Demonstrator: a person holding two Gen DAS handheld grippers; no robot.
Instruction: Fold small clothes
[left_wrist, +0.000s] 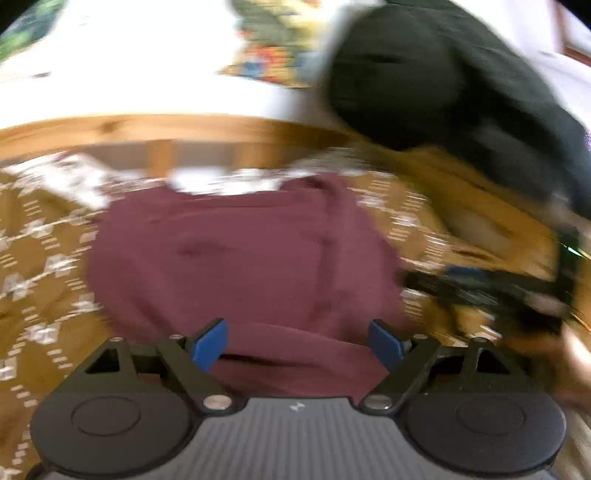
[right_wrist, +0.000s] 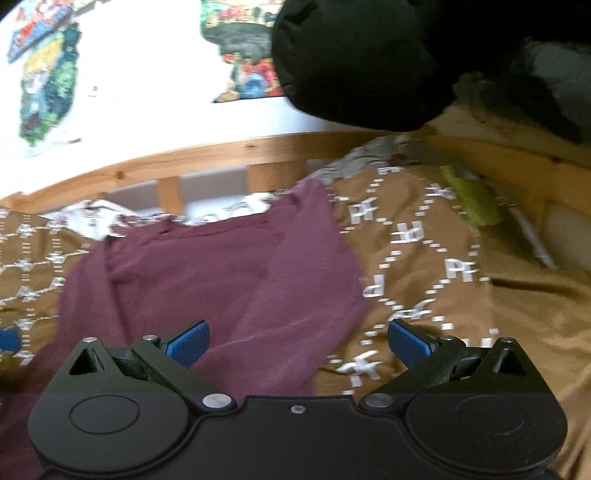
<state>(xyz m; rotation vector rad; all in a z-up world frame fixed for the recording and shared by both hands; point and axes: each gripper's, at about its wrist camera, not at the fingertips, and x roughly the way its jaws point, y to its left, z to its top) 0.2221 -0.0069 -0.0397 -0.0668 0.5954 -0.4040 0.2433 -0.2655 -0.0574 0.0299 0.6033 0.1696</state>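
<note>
Both grippers — left gripper (left_wrist: 297, 341), right gripper (right_wrist: 298, 341) — fingers standing apart, gripping nothing. Maroon garment (left_wrist: 236, 254) lying loose on bed cover (right_wrist: 424, 258), lower centre — fold risking slipping open.

Wood-framed bed (right_wrist: 229, 151) w/ brown patterned cover (right_wrist: 443, 280); maroon garment (right_wrist: 207, 266) lies crumpled on it

Left wrist view: low and close over the maroon garment (left_wrist: 236, 258) on the brown patterned blanket (left_wrist: 40, 258), facing the far wooden bed rail (left_wrist: 147, 129) and white wall, blurred. Right wrist view: equally low, set further right, garment (right_wrist: 207, 273) left of centre, blanket (right_wrist: 436, 266) filling the right. Shared: garment, blanket, rail (right_wrist: 229, 151), black bundle (left_wrist: 424, 85) (right_wrist: 354, 62) at far right
</note>
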